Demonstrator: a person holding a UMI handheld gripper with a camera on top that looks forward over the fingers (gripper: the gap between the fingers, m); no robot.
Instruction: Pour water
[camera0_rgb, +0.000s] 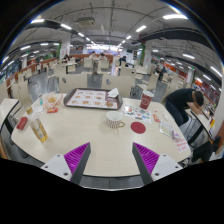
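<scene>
From the gripper view we see our gripper (110, 158) spread wide, holding nothing, above the table (100, 140). A white cup (115, 119) stands upright just beyond the fingers, beside a red coaster (138, 127).

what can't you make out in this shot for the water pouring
- Water level in the white cup: gripper view, too small to tell.
- Items on the tray: too small to identify.
- Packets left of the claw: labels unreadable.
- Seated person: partly cut off at the table's far side.
- A water source: none identifiable.
</scene>
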